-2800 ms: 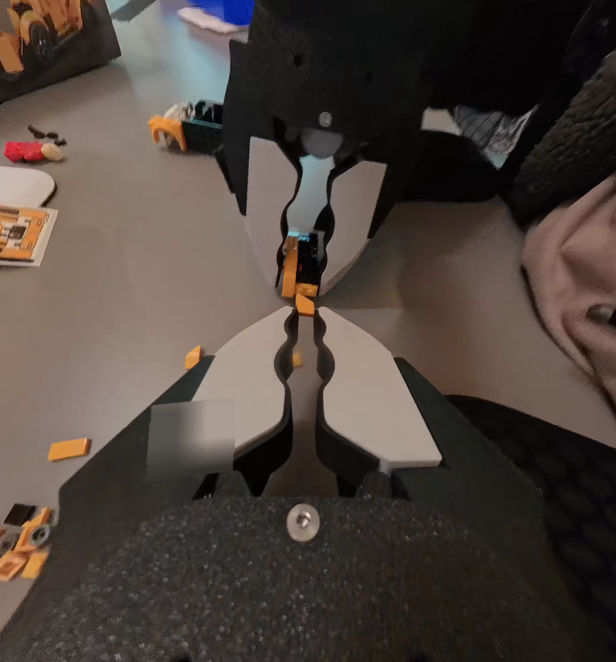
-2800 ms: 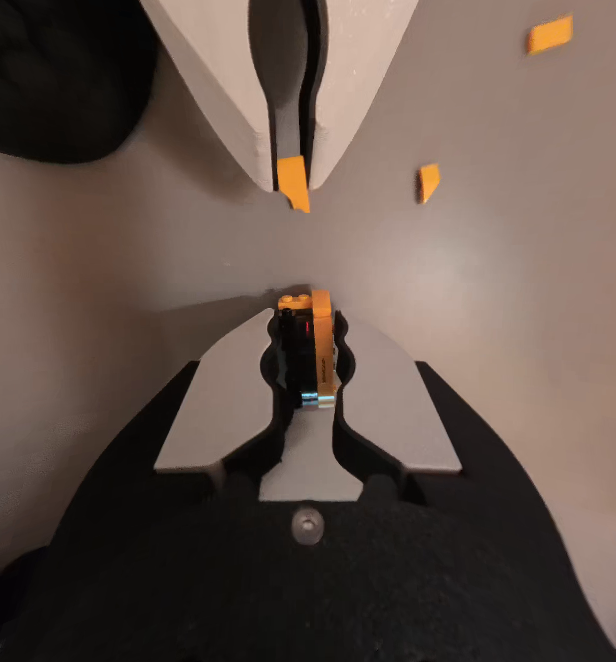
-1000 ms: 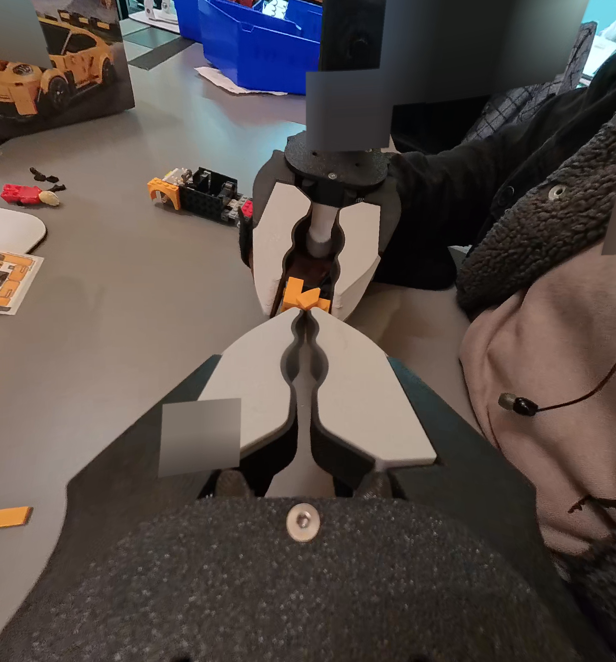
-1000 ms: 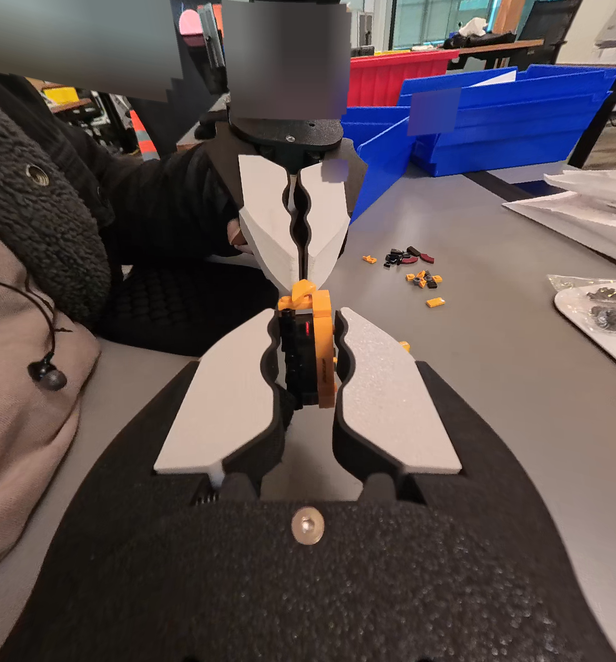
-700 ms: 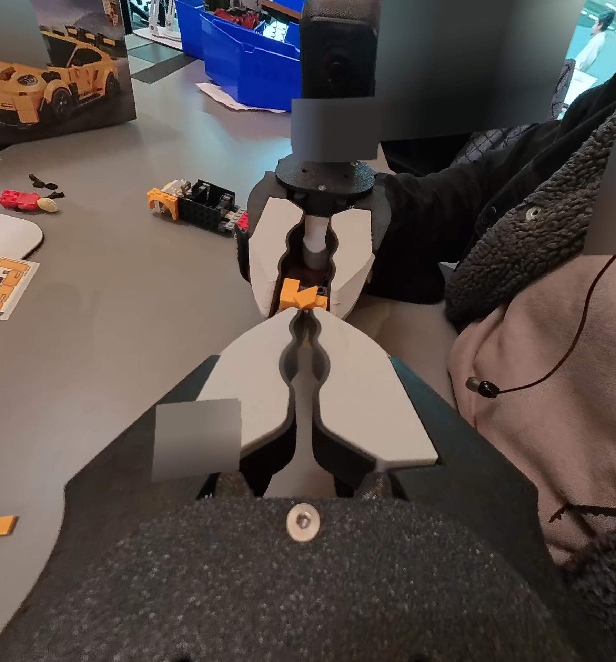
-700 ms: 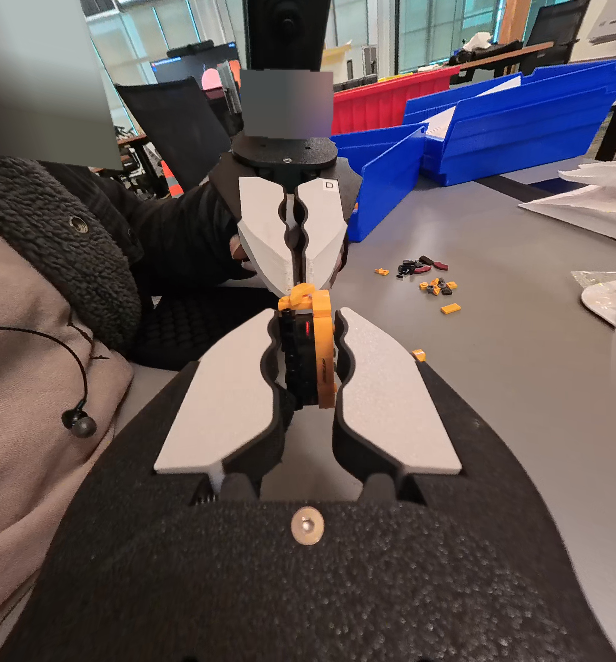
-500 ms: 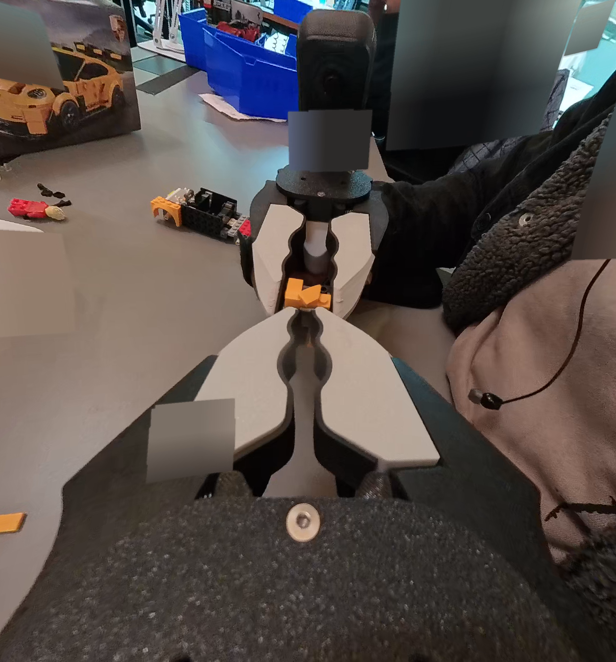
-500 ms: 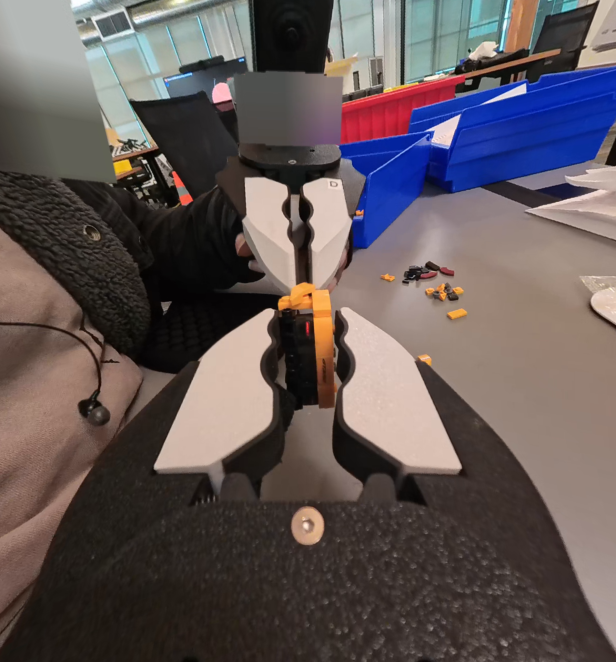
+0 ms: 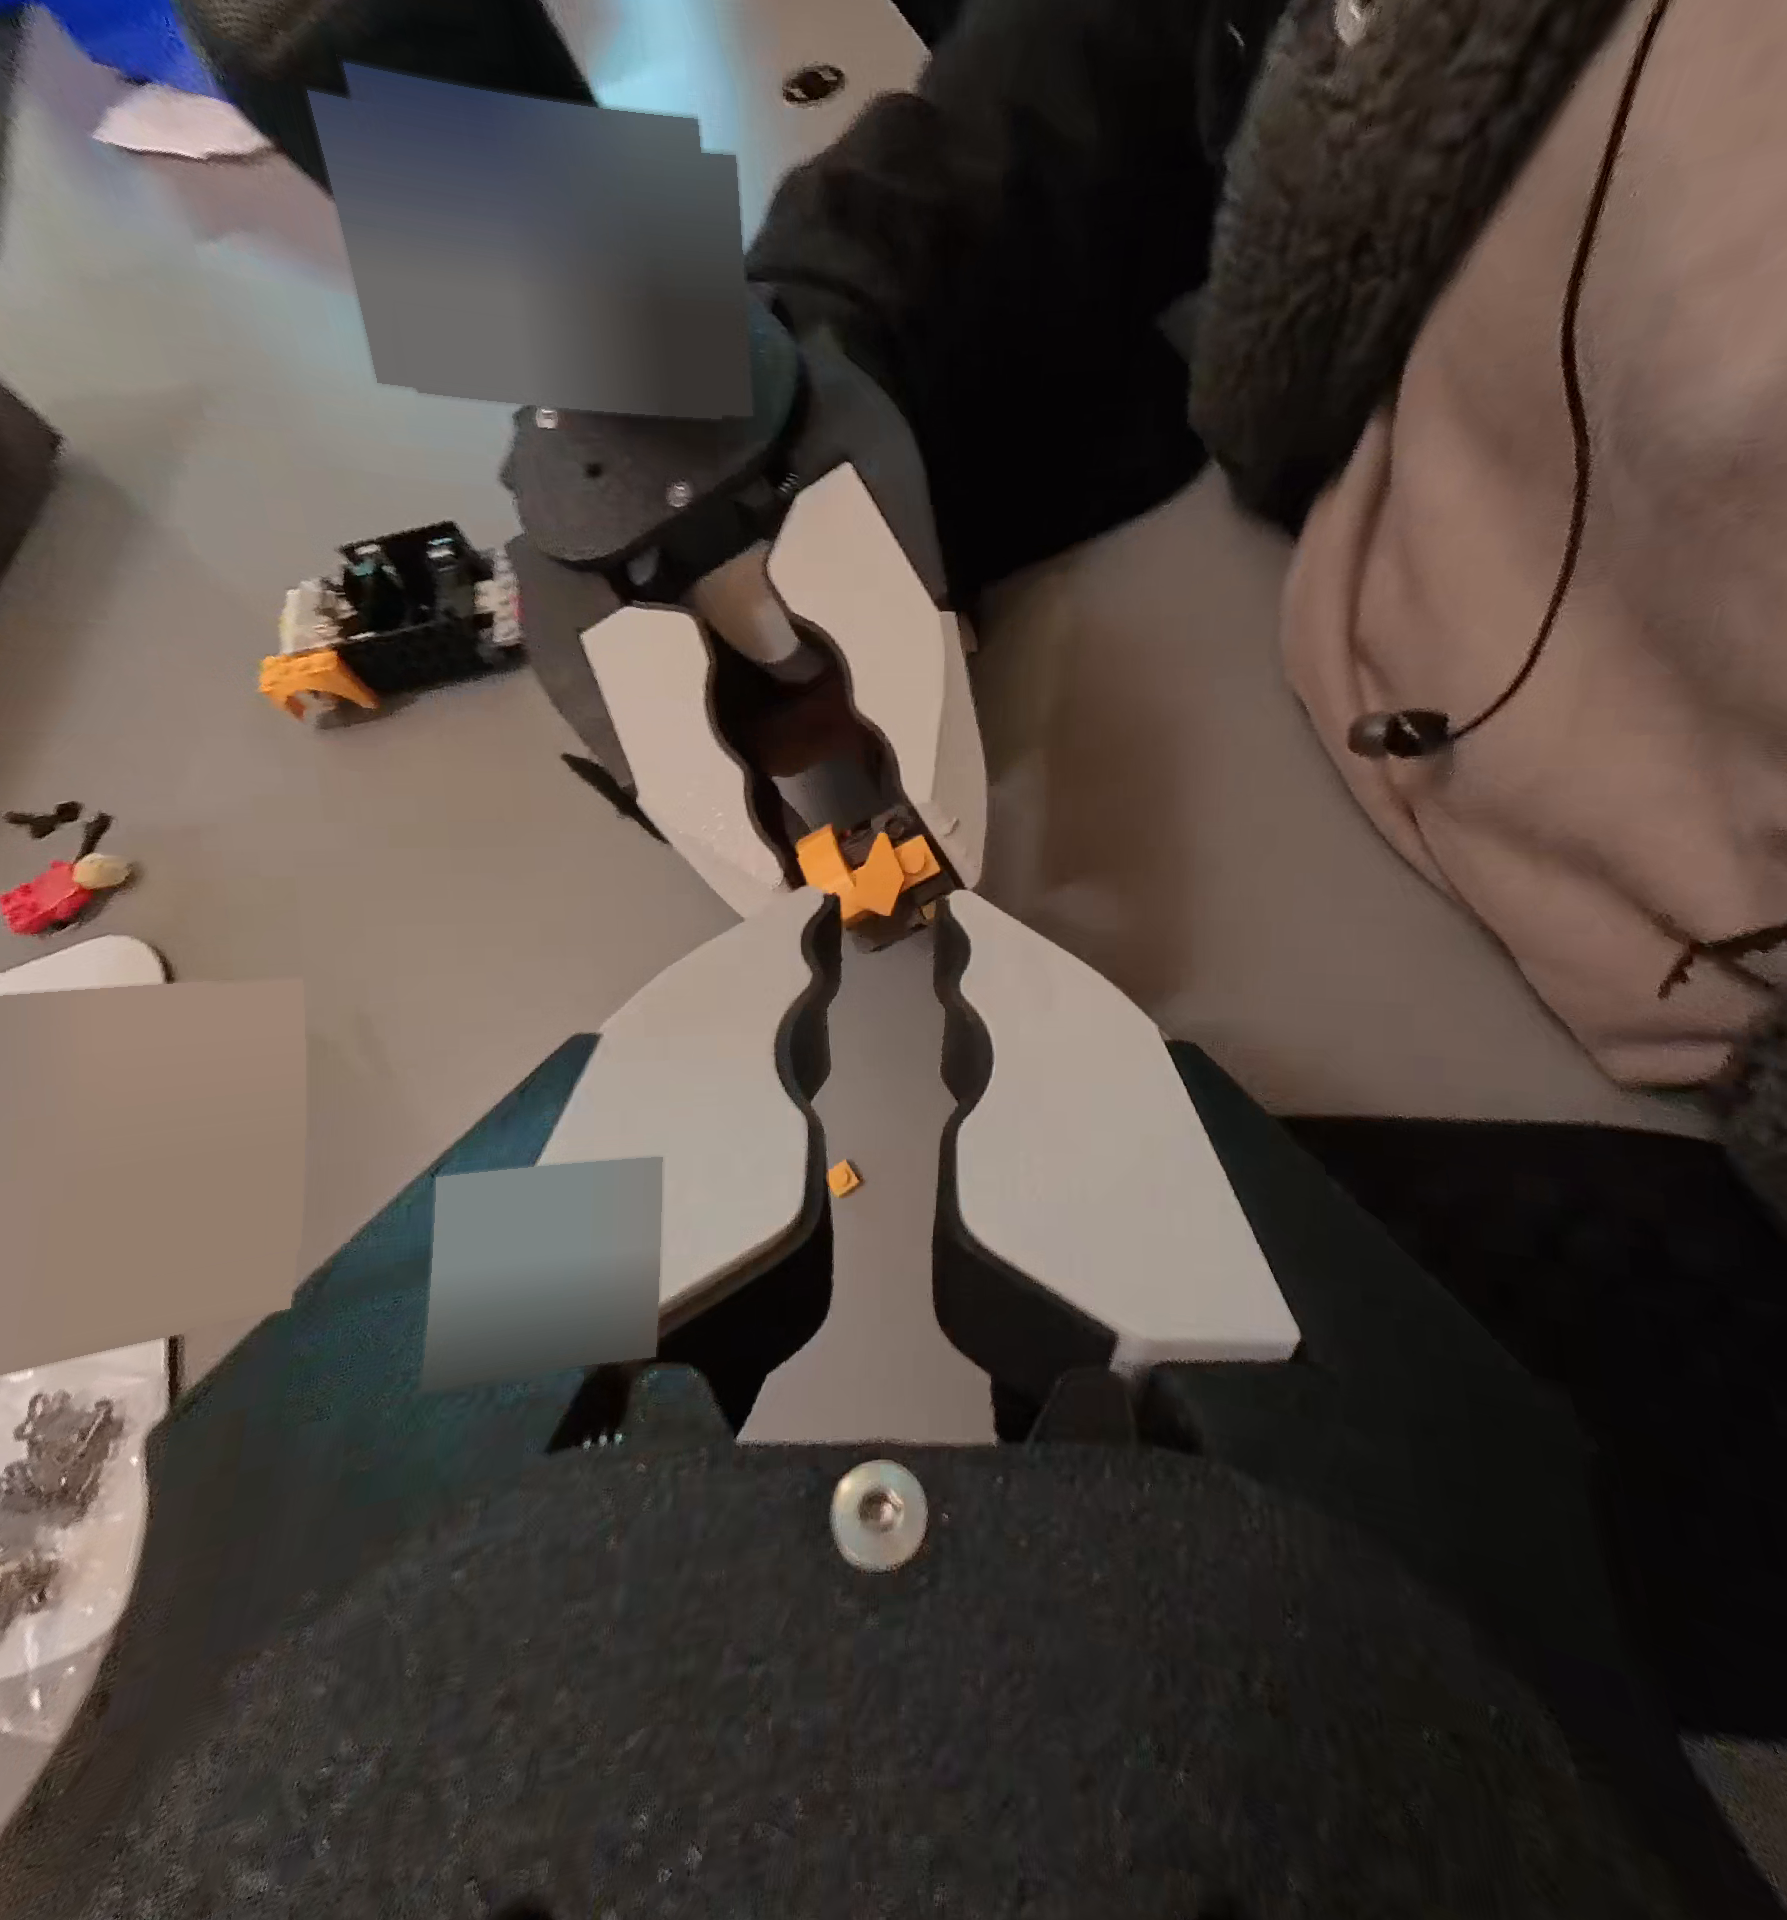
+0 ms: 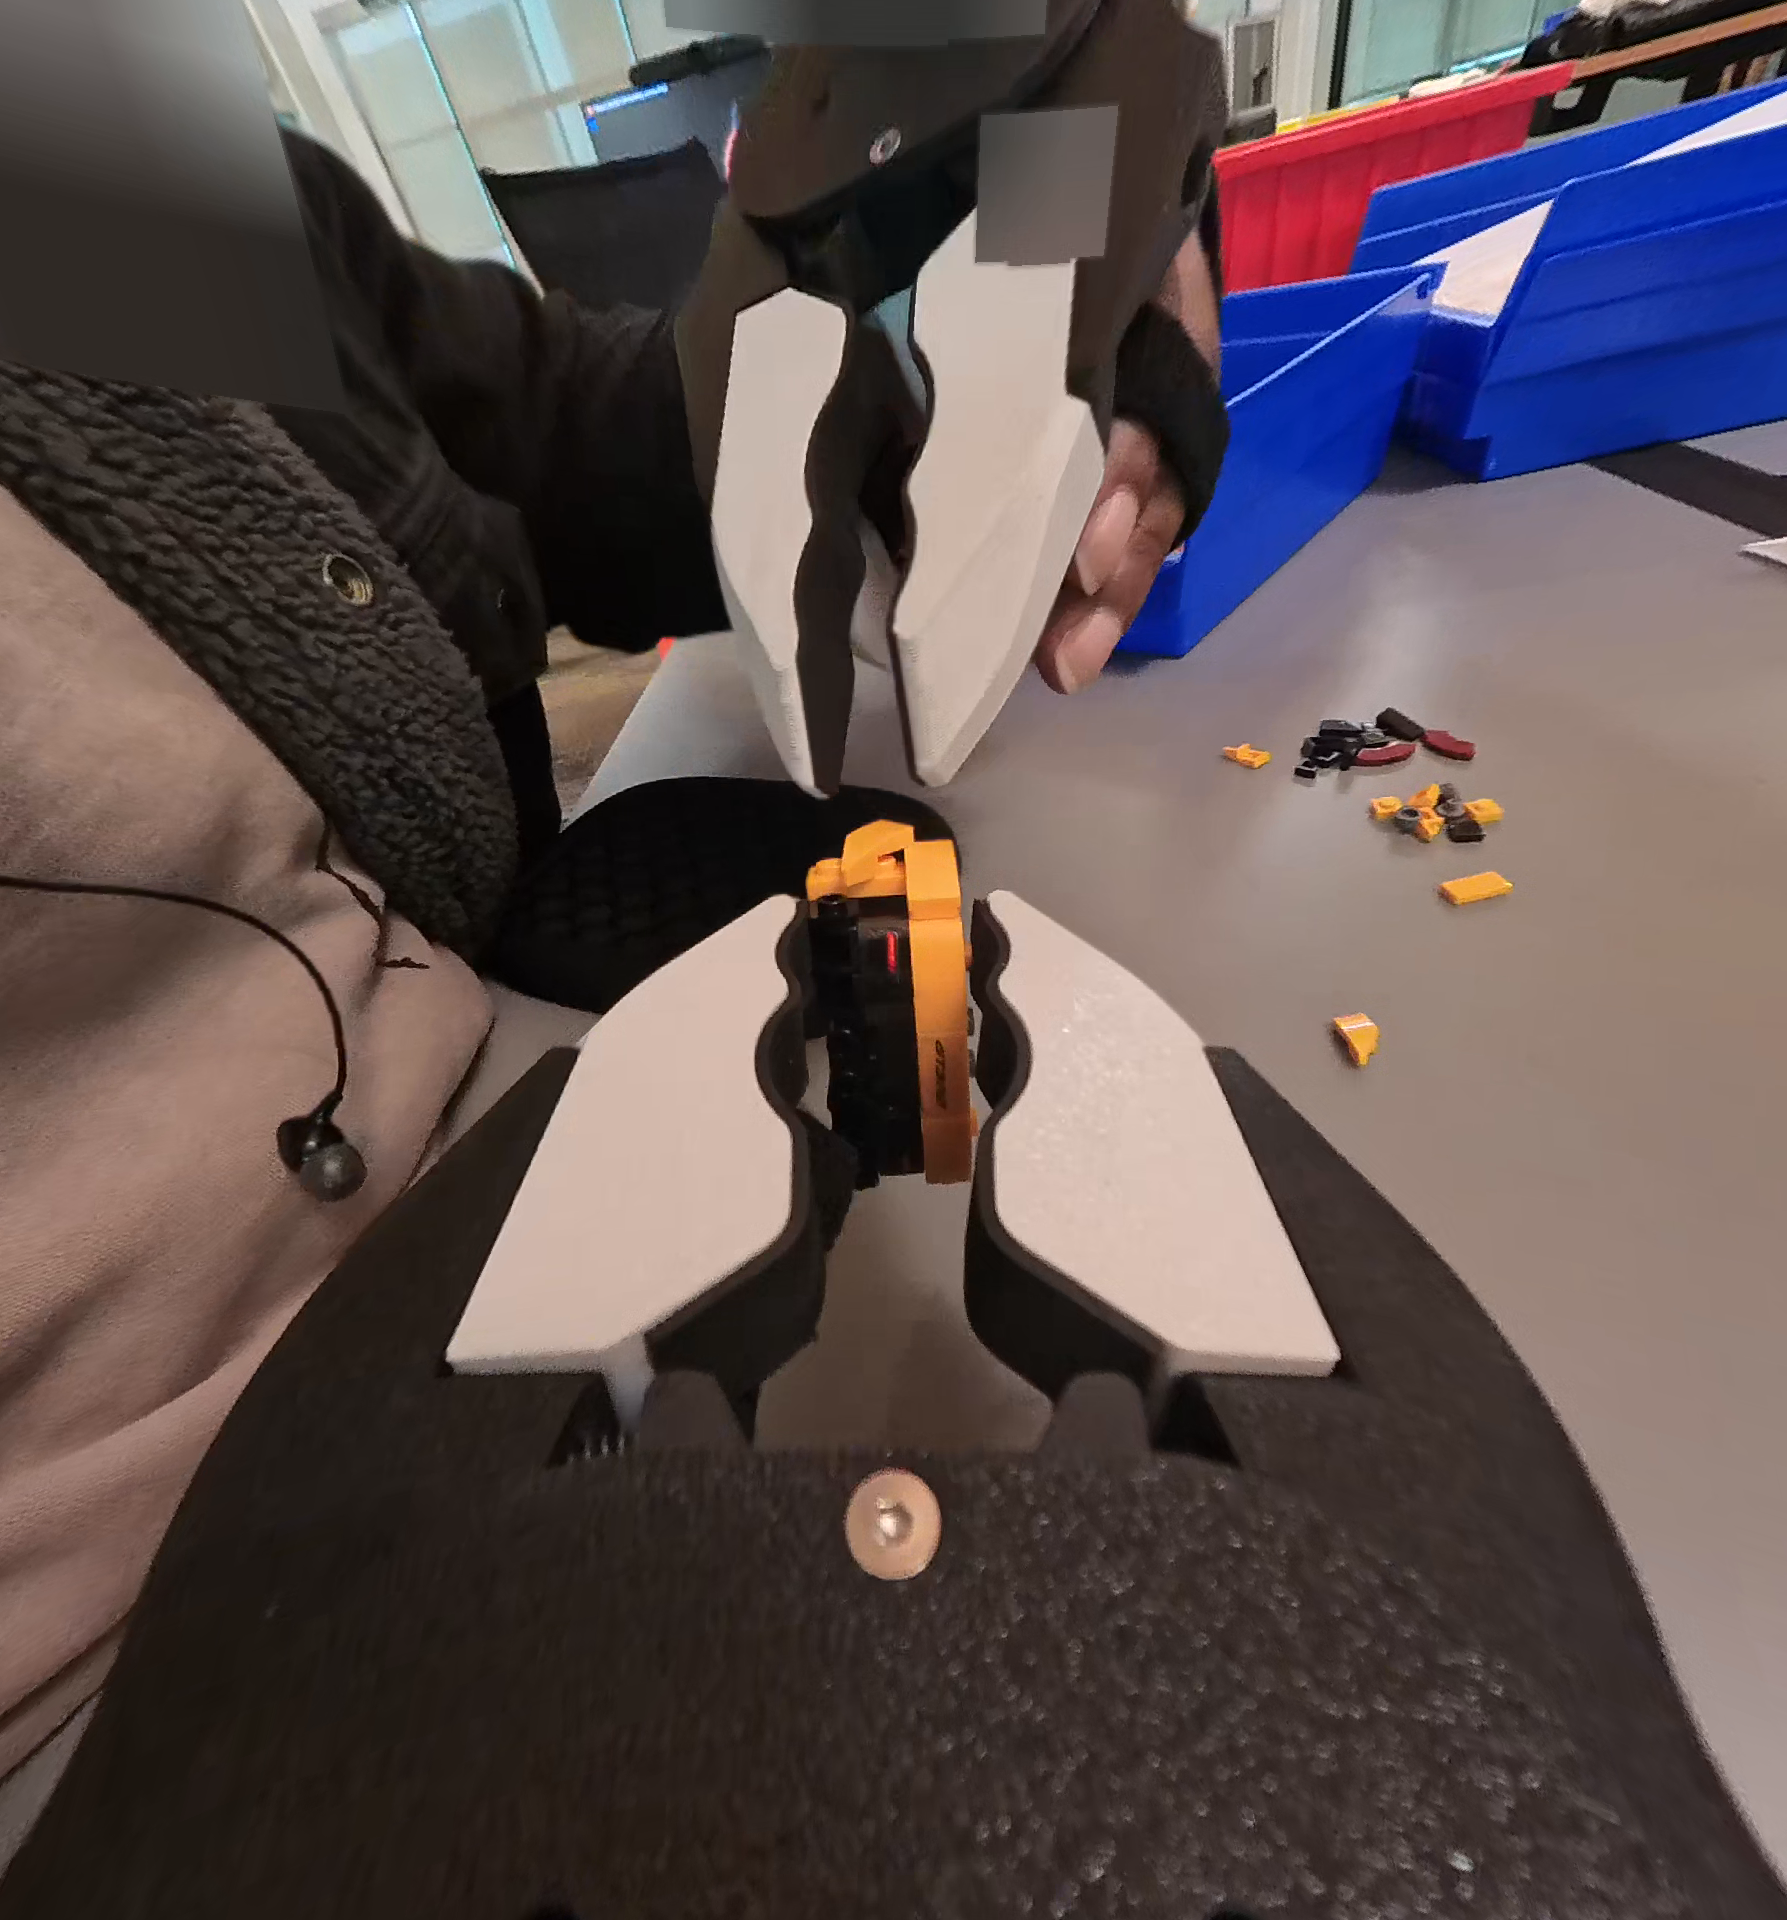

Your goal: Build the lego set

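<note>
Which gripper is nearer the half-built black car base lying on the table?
Right. The right gripper, shut on the orange-and-black piece, has its body right beside the car base. The left gripper sits farther back, open.

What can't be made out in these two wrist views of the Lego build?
- Orange-and-black Lego sub-assembly: its lower part is hidden between the right gripper fingers, right wrist view.
- Clear plastic bag of small dark parts: cut off by the left edge, too blurred to identify, left wrist view.
- Black car chassis with orange fender: motion-blurred, partly behind the right gripper, left wrist view.
</note>
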Action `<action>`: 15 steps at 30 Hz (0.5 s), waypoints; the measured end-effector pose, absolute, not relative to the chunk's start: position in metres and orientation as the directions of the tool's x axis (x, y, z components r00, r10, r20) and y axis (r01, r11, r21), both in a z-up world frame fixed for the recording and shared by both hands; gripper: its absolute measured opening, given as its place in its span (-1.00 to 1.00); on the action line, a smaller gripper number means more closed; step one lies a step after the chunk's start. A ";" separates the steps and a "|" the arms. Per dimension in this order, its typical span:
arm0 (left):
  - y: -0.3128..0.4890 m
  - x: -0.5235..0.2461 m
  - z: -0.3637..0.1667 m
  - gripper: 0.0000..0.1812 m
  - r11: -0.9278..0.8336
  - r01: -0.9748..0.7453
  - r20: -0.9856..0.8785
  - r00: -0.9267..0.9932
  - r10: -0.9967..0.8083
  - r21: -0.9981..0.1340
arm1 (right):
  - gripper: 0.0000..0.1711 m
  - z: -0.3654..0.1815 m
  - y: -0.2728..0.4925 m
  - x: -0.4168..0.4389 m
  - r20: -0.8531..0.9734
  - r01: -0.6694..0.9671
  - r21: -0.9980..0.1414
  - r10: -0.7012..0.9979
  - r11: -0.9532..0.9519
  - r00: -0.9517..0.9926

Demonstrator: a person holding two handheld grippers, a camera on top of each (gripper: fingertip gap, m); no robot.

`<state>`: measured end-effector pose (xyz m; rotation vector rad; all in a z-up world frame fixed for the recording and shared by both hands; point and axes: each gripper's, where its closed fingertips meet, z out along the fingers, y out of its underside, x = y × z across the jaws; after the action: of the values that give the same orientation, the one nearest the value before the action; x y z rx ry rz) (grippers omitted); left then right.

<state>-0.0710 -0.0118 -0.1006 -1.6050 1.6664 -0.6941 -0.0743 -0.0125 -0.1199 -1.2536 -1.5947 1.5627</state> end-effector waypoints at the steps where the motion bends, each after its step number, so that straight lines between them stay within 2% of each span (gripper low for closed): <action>1: -0.013 -0.070 -0.102 -0.83 0.096 -0.625 -0.121 -0.002 -0.993 -0.774 | -0.66 -0.120 -0.013 -0.074 -0.208 0.228 -0.966 0.893 -0.123 -0.399; 6: -0.014 -0.065 -0.108 -0.85 0.133 -0.673 -0.123 -0.062 -0.990 -0.728 | -0.66 -0.122 -0.015 -0.074 -0.211 0.238 -0.964 0.889 -0.119 -0.407; 15: -0.009 -0.065 -0.110 -0.92 0.088 -0.689 -0.117 -0.004 -0.993 -0.720 | -0.66 -0.122 -0.014 -0.074 -0.204 0.238 -0.965 0.893 -0.113 -0.402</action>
<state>-0.0645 -0.0093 -0.1101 -1.6617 1.7551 -0.6348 -0.0741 -0.0141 -0.1219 -1.2551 -1.6155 1.5553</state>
